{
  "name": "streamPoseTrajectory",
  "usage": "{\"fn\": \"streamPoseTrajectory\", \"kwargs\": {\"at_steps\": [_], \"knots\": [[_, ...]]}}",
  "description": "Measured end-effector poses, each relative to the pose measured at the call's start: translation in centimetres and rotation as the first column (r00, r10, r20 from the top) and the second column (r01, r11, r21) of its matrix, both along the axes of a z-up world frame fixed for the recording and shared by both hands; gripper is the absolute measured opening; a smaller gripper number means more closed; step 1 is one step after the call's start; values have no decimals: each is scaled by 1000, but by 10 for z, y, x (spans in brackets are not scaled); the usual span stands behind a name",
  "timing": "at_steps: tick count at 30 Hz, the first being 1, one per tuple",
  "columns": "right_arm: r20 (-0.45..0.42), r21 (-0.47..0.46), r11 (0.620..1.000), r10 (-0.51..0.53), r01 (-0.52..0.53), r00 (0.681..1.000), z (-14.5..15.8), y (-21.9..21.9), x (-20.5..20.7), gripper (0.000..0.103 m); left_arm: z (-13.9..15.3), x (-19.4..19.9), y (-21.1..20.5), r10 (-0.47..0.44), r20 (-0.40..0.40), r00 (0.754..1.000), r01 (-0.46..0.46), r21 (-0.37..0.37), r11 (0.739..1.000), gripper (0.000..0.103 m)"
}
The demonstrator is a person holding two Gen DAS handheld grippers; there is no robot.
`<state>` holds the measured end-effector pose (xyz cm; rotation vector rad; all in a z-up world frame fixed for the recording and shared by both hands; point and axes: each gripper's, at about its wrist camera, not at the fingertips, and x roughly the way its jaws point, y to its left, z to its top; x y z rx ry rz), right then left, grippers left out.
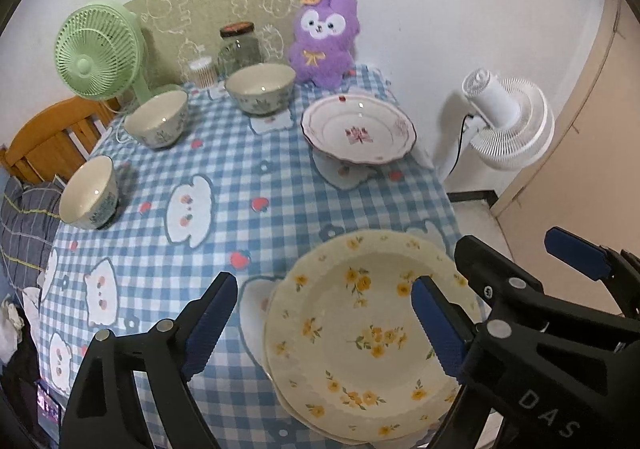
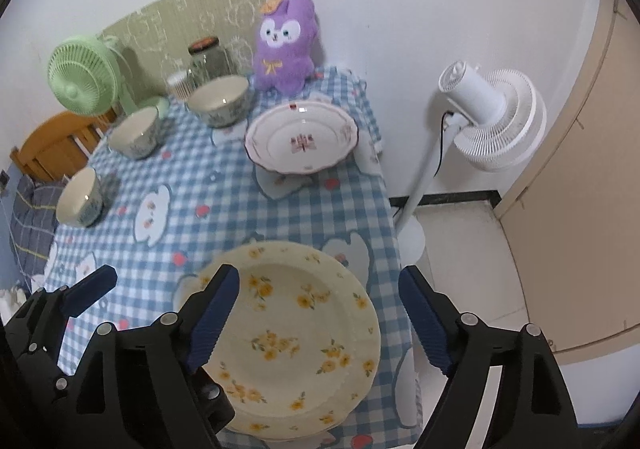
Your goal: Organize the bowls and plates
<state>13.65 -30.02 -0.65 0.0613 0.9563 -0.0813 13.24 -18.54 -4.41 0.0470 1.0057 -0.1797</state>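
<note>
A cream plate with yellow flowers [image 1: 360, 333] lies on another like it at the table's near right edge; it also shows in the right wrist view [image 2: 292, 337]. A white plate with a pink motif [image 1: 358, 133] [image 2: 302, 139] sits at the far right. Three white bowls with blue patterns stand along the left and back: near left [image 1: 90, 193] [image 2: 78, 197], middle [image 1: 157, 119] [image 2: 134, 132], back [image 1: 260, 87] [image 2: 219, 100]. My left gripper [image 1: 324, 325] is open above the yellow plates' left part. My right gripper [image 2: 320, 317] is open above the same plates. Both are empty.
The table carries a blue checked cloth [image 1: 240, 177]. At the back stand a green desk fan [image 1: 96, 53], a glass jar [image 1: 239, 47], a small tub of cotton swabs [image 1: 202, 71] and a purple plush toy [image 1: 324, 37]. A white floor fan [image 1: 508, 121] stands right of the table.
</note>
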Motion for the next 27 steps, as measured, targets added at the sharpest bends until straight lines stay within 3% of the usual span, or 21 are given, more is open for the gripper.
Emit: {"fn": "streamPoseTrajectory", "kwargs": {"at_steps": [13, 27], "knots": [[76, -7, 997, -71, 72, 995, 41, 38, -9, 87, 40, 1, 26, -71, 84, 994, 74, -31, 997, 90], [100, -5, 999, -47, 48, 994, 50, 34, 18, 87, 53, 21, 28, -81, 114, 990, 84, -22, 996, 90]]}}
